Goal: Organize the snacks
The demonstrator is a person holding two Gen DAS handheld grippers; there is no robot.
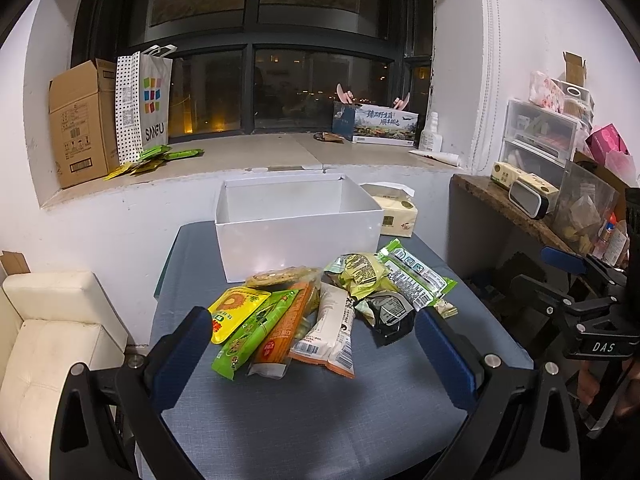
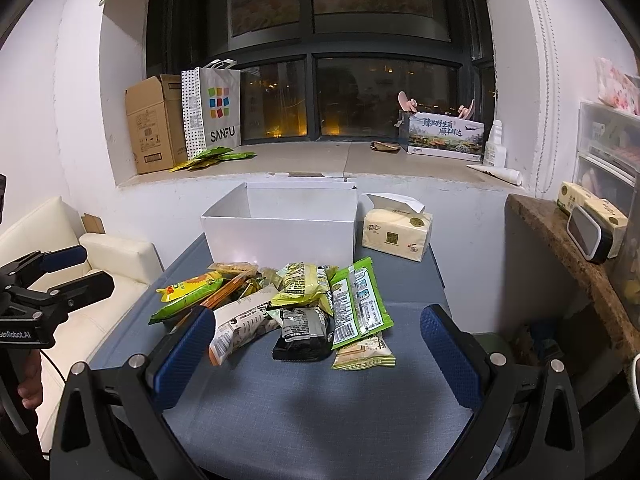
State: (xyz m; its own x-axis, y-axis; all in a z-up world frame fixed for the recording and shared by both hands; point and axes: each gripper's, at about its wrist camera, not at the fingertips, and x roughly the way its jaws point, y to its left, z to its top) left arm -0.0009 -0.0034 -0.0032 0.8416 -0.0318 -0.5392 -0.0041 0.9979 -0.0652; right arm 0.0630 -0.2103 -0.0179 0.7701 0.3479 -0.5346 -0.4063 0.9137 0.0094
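A pile of several snack packets lies on the blue-grey table (image 1: 304, 412) in front of an open white box (image 1: 296, 236). It includes a yellow packet (image 1: 236, 308), an orange one (image 1: 284, 324), a white one (image 1: 332, 328), a black one (image 1: 390, 314) and a long green one (image 1: 416, 276). My left gripper (image 1: 312, 332) is open and empty, just short of the pile. My right gripper (image 2: 318, 332) is open and empty, with the black packet (image 2: 304, 332) and long green packet (image 2: 358, 304) ahead of its fingers. The white box (image 2: 280, 236) looks empty.
A tissue pack (image 2: 398, 234) stands right of the box. A white sofa (image 2: 100, 272) is to the left, and a wooden shelf (image 2: 568, 252) with clutter to the right. The windowsill (image 1: 248, 156) behind holds a cardboard box, a paper bag and green packets.
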